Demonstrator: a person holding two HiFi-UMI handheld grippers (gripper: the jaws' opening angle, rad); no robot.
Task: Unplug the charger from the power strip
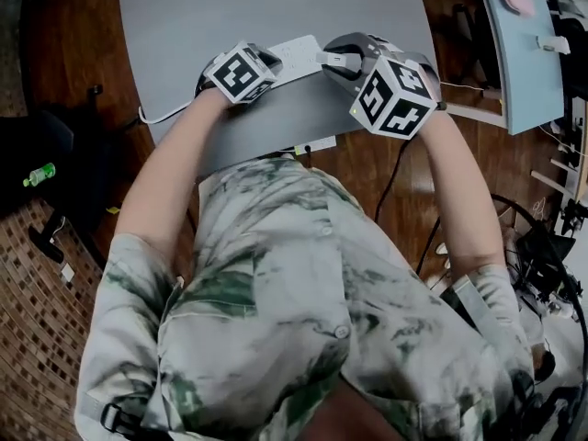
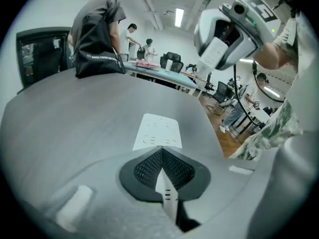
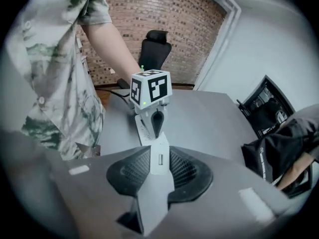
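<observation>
A white power strip (image 1: 296,55) (image 2: 158,130) (image 3: 145,128) lies flat on the grey table (image 1: 230,7). My left gripper (image 1: 265,64) (image 2: 162,156) (image 3: 157,121) is shut, and its tips rest on top of the strip's near end. The strip's white face shows in the slit between the fingers. My right gripper (image 1: 336,62) (image 3: 159,148) is shut on a white charger (image 1: 331,60) (image 2: 213,51) (image 3: 158,176) with a port slot on its face. The charger hangs in the air above the strip, clear of the sockets. The strip's white cord (image 1: 161,116) trails off the table's left edge.
A black bag (image 2: 97,54) (image 3: 271,158) sits on the far side of the table, near a dark monitor (image 2: 40,54). A black office chair (image 3: 154,46) stands by the brick wall. Dark cables (image 1: 395,182) run over the wooden floor. People stand at a far table (image 2: 149,68).
</observation>
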